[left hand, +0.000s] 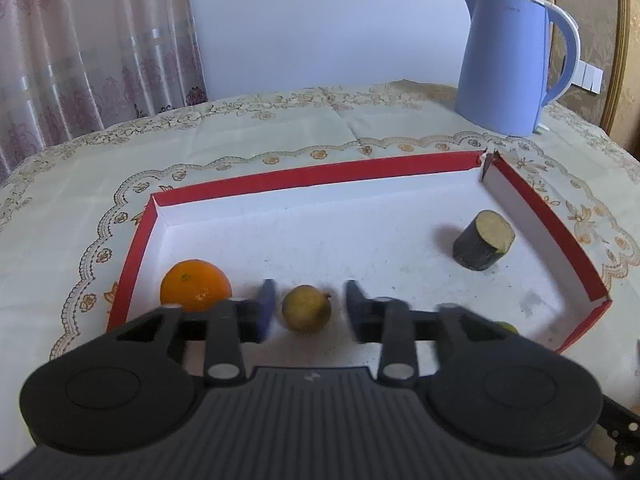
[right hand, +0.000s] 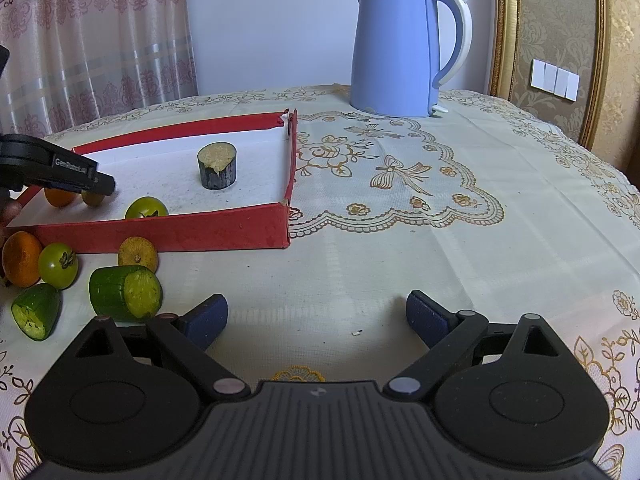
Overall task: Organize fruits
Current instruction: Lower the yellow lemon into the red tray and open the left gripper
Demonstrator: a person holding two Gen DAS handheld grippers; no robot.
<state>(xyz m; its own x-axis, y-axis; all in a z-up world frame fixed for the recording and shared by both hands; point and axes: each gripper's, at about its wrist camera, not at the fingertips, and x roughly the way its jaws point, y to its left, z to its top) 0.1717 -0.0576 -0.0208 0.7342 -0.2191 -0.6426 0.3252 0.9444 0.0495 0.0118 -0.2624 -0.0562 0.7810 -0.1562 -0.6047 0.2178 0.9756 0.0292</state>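
Observation:
A red-walled box (left hand: 304, 178) with a white floor holds an orange (left hand: 195, 285), a small yellow-green fruit (left hand: 306, 308), a green tomato (right hand: 146, 208) and a dark cut vegetable stump (left hand: 483, 240). My left gripper (left hand: 310, 312) is open over the box, its blue fingers (left hand: 266, 308) on either side of the yellow-green fruit without touching it. It also shows in the right wrist view (right hand: 100, 184). My right gripper (right hand: 316, 316) is open and empty above the tablecloth. In front of the box lie an orange (right hand: 21, 258), a green tomato (right hand: 58, 265), a yellow fruit (right hand: 138, 255) and two cucumber pieces (right hand: 125, 293).
A blue electric kettle (right hand: 396, 48) stands at the back of the table, behind the box. The embroidered tablecloth (right hand: 440, 220) covers the table to the right of the box. A curtain hangs at the back left.

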